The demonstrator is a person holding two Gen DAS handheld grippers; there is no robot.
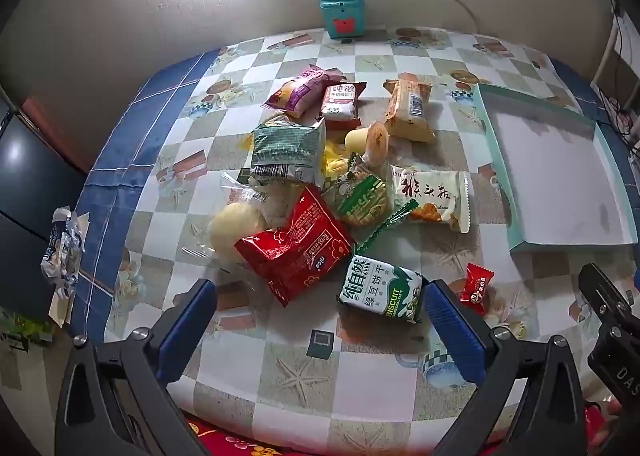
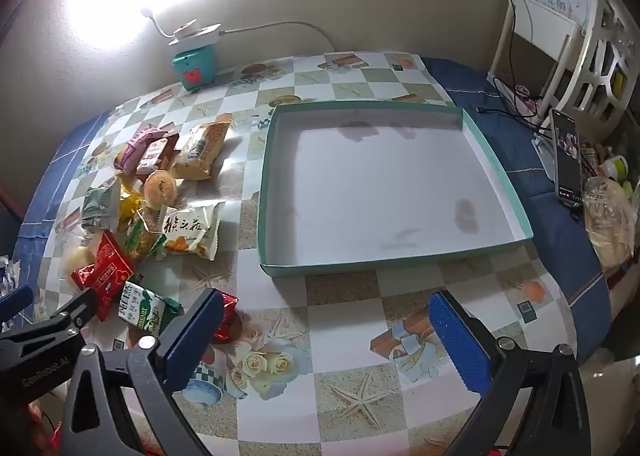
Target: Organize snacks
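Both grippers w/ jaws wide, nothing held. Left gripper (image 1: pixel 320 308) hangs over the snack pile (image 1: pixel 320 192) on the checked worktop (image 1: pixel 360 388); green biscuit pack (image 1: pixel 380 290) just ahead of its pads. Right gripper (image 2: pixel 326 330) is above bare cloth, near the teal tray (image 2: pixel 266 160), which sits right of the pile, apart from it.

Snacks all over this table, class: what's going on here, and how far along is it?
A person holds two grippers above the table. The left gripper hangs open over a pile of snack packets, nearest the green biscuit pack. The right gripper is open too, in front of the teal tray. Nothing lies in the tray and nothing is held, so sorting hasn't started.
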